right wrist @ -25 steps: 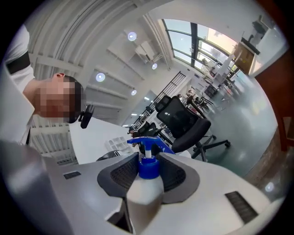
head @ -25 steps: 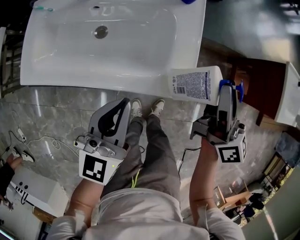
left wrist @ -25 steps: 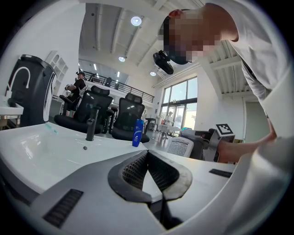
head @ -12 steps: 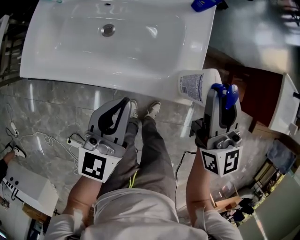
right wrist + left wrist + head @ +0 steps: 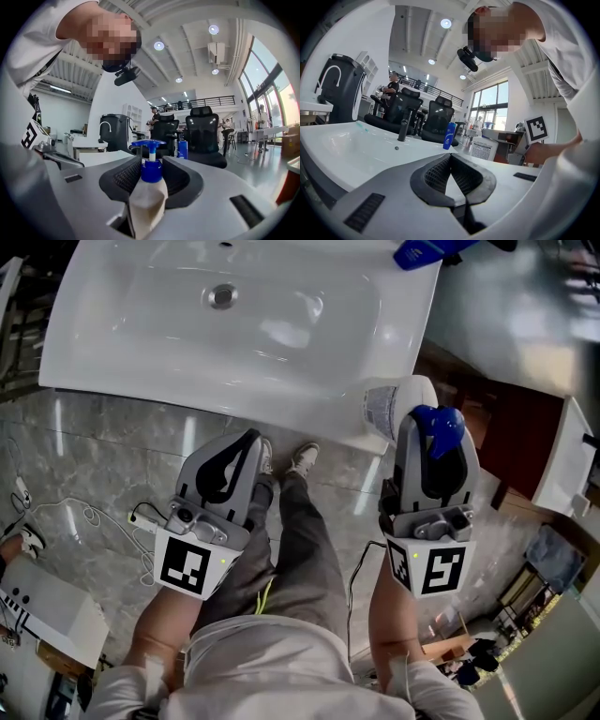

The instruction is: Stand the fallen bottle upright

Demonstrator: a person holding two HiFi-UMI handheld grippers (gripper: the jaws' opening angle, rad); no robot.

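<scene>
A white pump bottle (image 5: 389, 407) with a blue pump head (image 5: 437, 425) is gripped near its neck by my right gripper (image 5: 427, 427), just off the front right corner of the white sink counter (image 5: 112, 362). In the right gripper view the bottle (image 5: 148, 199) stands upright between the pads (image 5: 124, 177), pump on top. From the left gripper view the same bottle (image 5: 483, 151) shows at the counter's far corner. My left gripper (image 5: 246, 444) hangs below the counter's front edge, its pads (image 5: 440, 171) closed on nothing.
A blue bottle (image 5: 422, 251) stands at the counter's back right corner. The basin has a drain (image 5: 222, 295) and a dark faucet (image 5: 402, 129). Below are a grey tiled floor, the person's legs and shoes (image 5: 302, 457), and cables (image 5: 84, 517) at left.
My right gripper has rolled, turning the bottle from lying sideways to pump-end up, and shifted a little toward the counter's corner. The left gripper has hardly moved.
</scene>
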